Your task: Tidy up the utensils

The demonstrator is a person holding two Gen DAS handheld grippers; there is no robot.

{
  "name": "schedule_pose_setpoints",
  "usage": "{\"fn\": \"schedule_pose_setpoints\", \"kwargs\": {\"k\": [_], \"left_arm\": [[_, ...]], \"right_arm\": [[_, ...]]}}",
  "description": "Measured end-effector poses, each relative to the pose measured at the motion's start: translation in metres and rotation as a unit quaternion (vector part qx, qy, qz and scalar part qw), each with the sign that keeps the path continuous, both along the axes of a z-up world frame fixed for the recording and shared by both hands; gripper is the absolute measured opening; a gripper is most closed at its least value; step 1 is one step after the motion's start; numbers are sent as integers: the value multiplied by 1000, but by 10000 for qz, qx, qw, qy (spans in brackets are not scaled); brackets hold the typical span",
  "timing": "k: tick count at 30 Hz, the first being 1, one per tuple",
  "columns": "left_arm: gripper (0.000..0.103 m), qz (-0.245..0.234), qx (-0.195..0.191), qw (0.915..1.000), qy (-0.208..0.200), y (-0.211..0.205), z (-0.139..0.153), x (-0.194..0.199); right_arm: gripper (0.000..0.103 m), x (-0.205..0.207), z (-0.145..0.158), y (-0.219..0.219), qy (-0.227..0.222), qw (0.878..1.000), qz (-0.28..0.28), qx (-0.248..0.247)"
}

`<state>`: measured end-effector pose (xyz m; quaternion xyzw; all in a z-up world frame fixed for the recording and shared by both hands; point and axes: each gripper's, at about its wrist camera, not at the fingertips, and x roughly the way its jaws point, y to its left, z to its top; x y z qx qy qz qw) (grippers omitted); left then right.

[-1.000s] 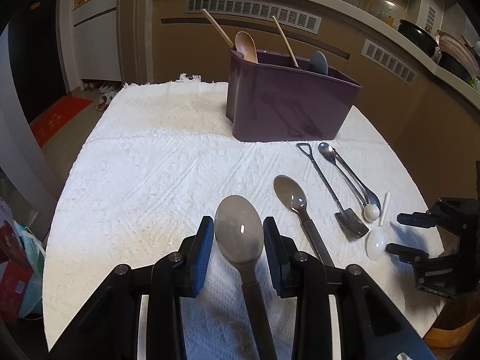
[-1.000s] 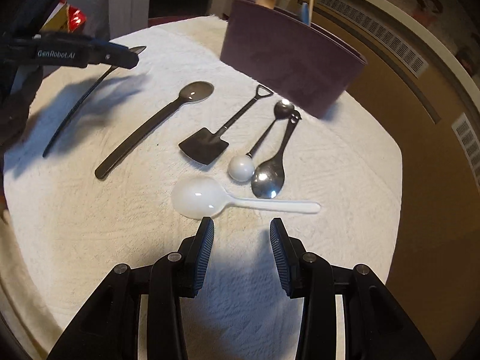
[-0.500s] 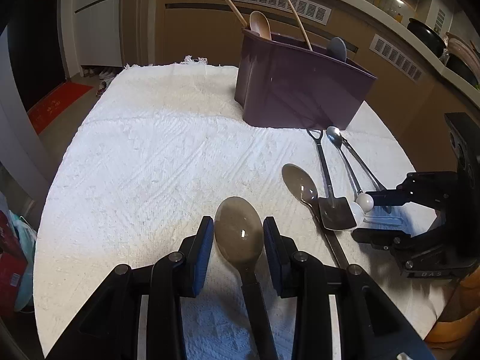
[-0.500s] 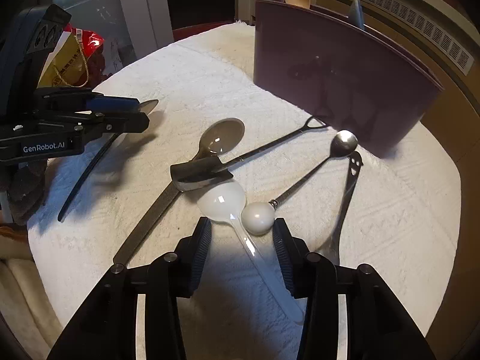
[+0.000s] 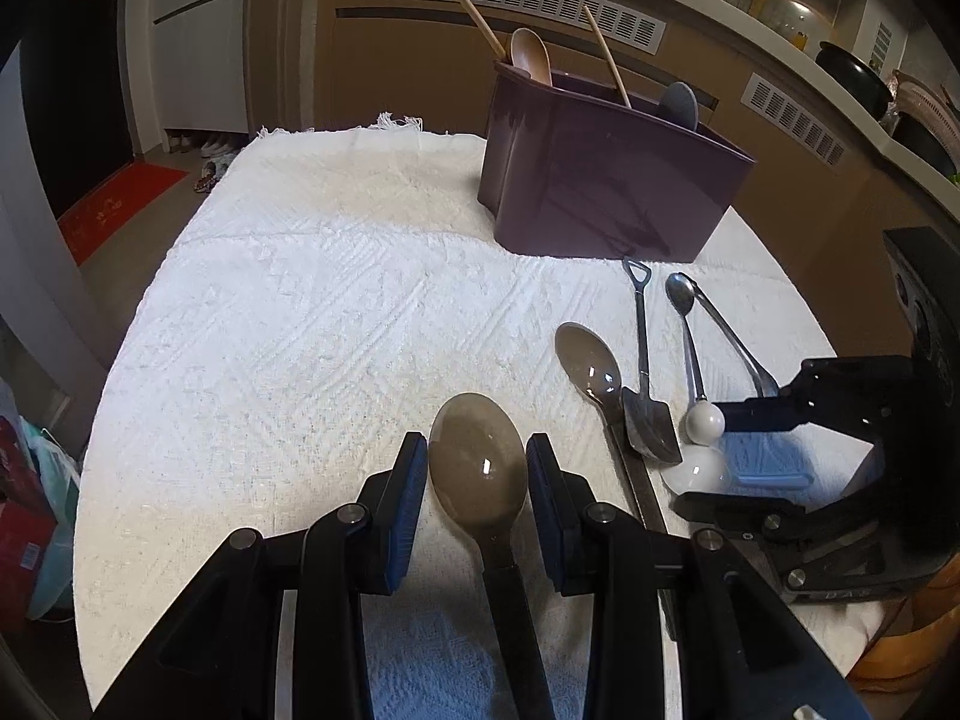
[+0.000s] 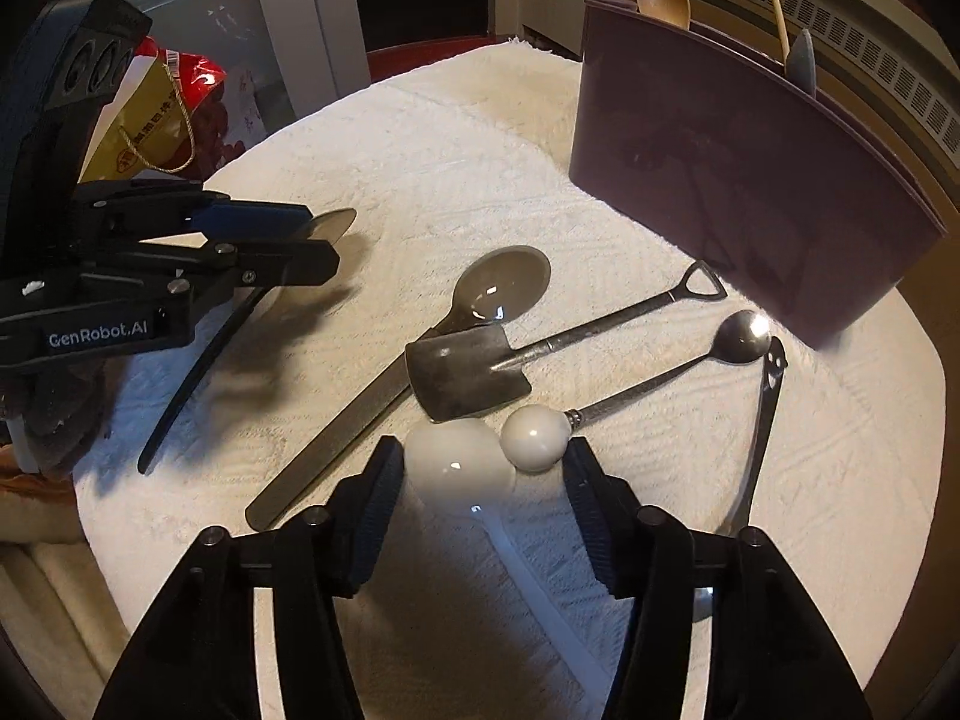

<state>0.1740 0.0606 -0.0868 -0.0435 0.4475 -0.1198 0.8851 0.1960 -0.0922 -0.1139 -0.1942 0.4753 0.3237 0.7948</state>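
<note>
My left gripper (image 5: 477, 480) is shut on a dark grey spoon (image 5: 480, 480), held above the white cloth; it also shows in the right wrist view (image 6: 324, 228). My right gripper (image 6: 480, 480) is open, its fingers on either side of a white plastic spoon (image 6: 459, 465) lying on the cloth. Beside that lie a shovel-shaped spoon (image 6: 468, 366), a second dark grey spoon (image 6: 498, 288), a steel spoon with a white ball end (image 6: 534, 438) and a steel spoon with a smiley handle (image 6: 765, 396). A purple utensil holder (image 5: 600, 186) stands at the back.
The holder has wooden utensils (image 5: 531, 57) and a grey one (image 5: 678, 105) in it. A white cloth (image 5: 330, 312) covers the round table. A red and yellow bag (image 6: 162, 114) sits beyond the table's left edge. Brown cabinets (image 5: 780, 138) stand behind.
My right gripper has moved forward and turned over the white spoon, so its fingers now sit on both sides of the bowl. The left gripper has kept its hold on the grey spoon.
</note>
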Motion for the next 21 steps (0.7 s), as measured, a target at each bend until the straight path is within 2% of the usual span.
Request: {"fn": "schedule_pose_setpoints", "kwargs": {"k": [3,6,8,10,11,15,18,21], "left_arm": [[31,-60,-12,10000,18,-6,0,0],[31,-144,47,9999,17,-12,1,-3],[31,-166,77,9998,-6,-12,3,-7],[31,-146,90,9998,-30,-10,5,-10],[31,-125,82,9999,-17,-9,5,-10],[31,-163,55,9998,-35,-11,8,-13],[30,-215,61,9996,-176,-13,16,-20],[21,-270,48,9986,-445,-17,31,-27]], "right_arm": [[48,-11,0,5,-105,9999,44,-43],[56,-16,0,6,-161,9999,33,-10],[56,-17,0,3,-121,9999,-1,34],[48,-24,1,0,-144,9999,4,-13],[37,-28,1,-1,-146,9999,18,-18],[37,-41,4,-4,-59,9999,-99,24],[36,-48,16,-14,-113,9990,-324,275],[36,-54,39,-30,-287,9957,-601,651]]}}
